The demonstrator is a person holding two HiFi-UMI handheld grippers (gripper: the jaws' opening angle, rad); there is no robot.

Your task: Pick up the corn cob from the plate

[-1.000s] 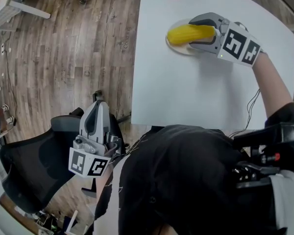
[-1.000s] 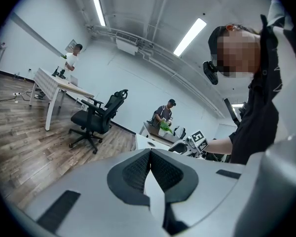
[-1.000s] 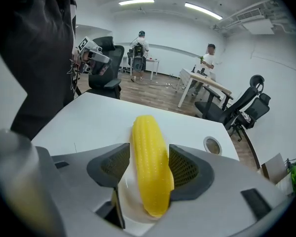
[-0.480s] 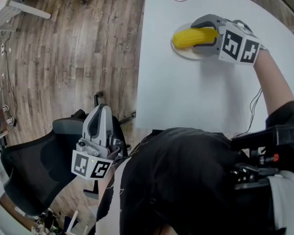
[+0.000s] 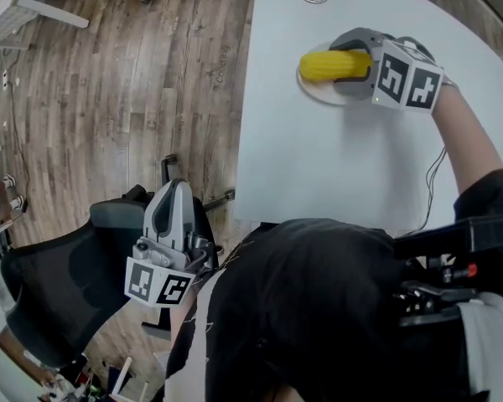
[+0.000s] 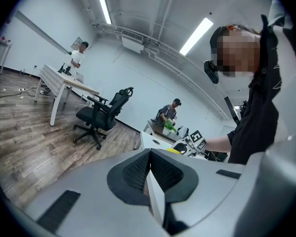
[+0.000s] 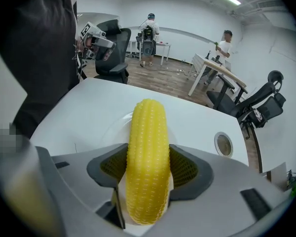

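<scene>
The right gripper [image 7: 147, 174] pinches the corn cob [image 7: 148, 152] by its near end, the cob's long axis running straight ahead along the jaws. The plate [image 5: 317, 91] lies just beneath; whether the cob has cleared it cannot be told. The left gripper [image 6: 149, 181], pressed together on nothing, hangs well behind, off the table [image 5: 318, 157].

Corn cob [image 5: 325, 64] sitting between right gripper [image 5: 341, 61] jaws, over plate [image 5: 323, 94] on table [image 5: 335, 157]; left gripper [image 5: 169, 195] hanging left of table, above chair [image 5: 59, 283].
</scene>
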